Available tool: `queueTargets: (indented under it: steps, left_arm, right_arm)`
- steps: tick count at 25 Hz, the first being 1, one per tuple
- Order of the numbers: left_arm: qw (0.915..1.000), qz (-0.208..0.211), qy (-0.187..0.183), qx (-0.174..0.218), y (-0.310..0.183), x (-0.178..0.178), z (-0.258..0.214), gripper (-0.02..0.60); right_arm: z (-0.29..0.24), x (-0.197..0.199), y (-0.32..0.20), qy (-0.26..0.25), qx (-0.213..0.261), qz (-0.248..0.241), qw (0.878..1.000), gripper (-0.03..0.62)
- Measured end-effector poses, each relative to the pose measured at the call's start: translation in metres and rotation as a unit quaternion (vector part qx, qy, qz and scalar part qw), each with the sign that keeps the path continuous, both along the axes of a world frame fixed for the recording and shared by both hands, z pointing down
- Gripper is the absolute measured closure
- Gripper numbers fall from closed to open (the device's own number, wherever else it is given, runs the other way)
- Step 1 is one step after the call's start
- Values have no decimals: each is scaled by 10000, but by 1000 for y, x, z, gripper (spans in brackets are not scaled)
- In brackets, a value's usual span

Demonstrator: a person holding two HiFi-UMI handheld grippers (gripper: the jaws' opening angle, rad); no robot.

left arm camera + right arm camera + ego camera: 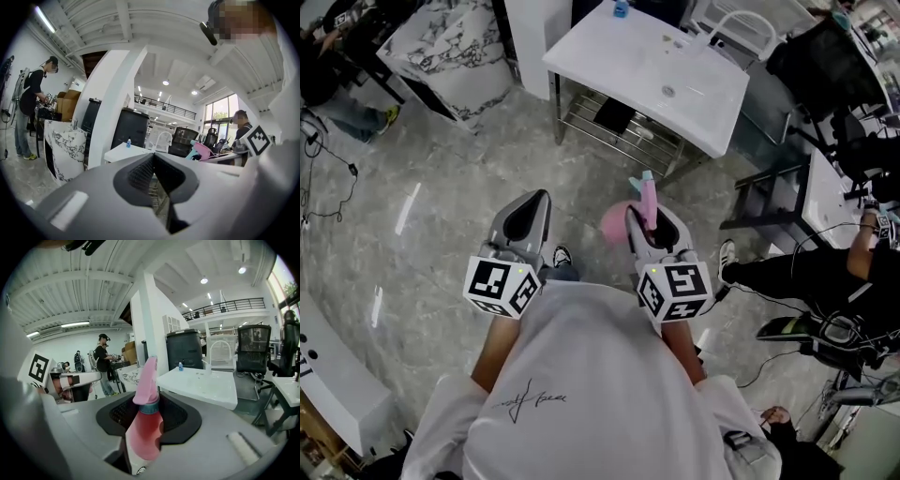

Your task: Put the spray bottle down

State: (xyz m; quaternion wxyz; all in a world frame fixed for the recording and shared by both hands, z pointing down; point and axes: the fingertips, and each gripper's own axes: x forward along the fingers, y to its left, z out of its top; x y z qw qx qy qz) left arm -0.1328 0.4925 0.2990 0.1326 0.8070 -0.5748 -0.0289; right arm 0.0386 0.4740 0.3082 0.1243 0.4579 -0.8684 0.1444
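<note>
The left gripper [153, 160] has its jaws closed together on nothing. The right gripper [149, 401] clamps the pink spray bottle [143, 430], long axis upright with the trigger head on top and the base cut off below. Only the head view shows it held above the floor [441, 187], short of the white table [619, 56].

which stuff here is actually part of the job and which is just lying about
Job: pink spray bottle, clamped in the right hand-held gripper; white table, a likely spot to set it down.

Lying about: empty left hand-held gripper, small blue bottle, wire rack, marbled counter, office chair.
</note>
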Motion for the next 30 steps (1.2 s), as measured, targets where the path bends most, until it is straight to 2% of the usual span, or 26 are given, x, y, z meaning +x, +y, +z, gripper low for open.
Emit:
queueTargets:
  steps: [12, 22, 30]
  left_arm:
    - [9987, 490, 154, -18, -62, -39, 4, 528]
    - [9965, 809, 160, -98, -96, -30, 8, 528]
    - [9969, 789, 24, 4, -149, -23, 5, 528]
  right_arm:
    - [0, -54, -57, 250, -31, 62, 9997, 461]
    - [5, -50, -94, 300, -58, 248, 9992, 461]
    - [9, -49, -148, 217, 38, 308, 9993, 461]
